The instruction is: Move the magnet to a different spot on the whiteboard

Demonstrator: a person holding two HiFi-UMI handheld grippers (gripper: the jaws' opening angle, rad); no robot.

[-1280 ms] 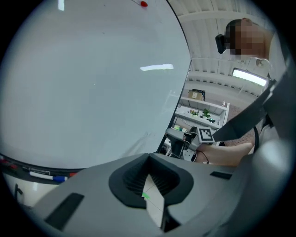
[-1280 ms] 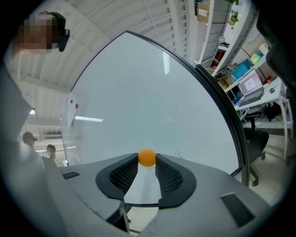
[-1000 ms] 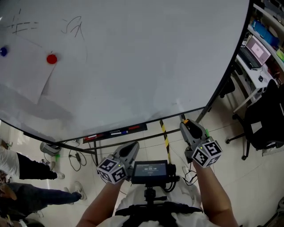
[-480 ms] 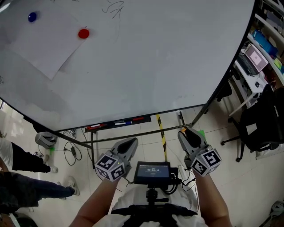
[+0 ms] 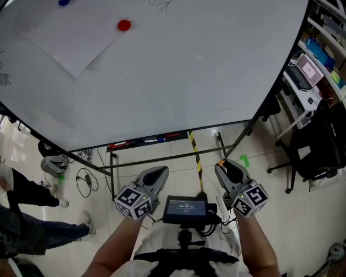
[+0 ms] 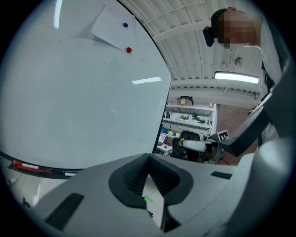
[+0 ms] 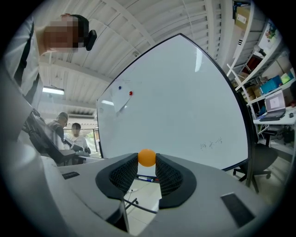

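A red magnet [image 5: 124, 25] pins a paper sheet [image 5: 75, 38] high on the whiteboard [image 5: 205, 70]; a blue magnet [image 5: 64, 2] sits at the sheet's upper edge. Both show small in the right gripper view, the red magnet [image 7: 131, 93] beside the blue magnet [image 7: 120, 87]. My right gripper [image 5: 225, 164] is held low, far below the board, shut on a small orange ball-shaped magnet [image 7: 147, 157] between its pads. My left gripper [image 5: 160, 171] hangs beside it, tips together and holding nothing; its view shows the red magnet [image 6: 128, 50] far off.
The board's tray [image 5: 143, 142] holds markers. A desk with a laptop [image 5: 307, 70] and a black chair [image 5: 319, 146] stand at the right. People [image 5: 21, 216] stand at the left. Yellow-black tape [image 5: 195, 162] runs across the tiled floor. A small screen [image 5: 185, 208] sits between my grippers.
The head view has swung: the paper and red magnet now sit further right and higher in the picture. Both grippers stay low in front of the body, the orange magnet still held.
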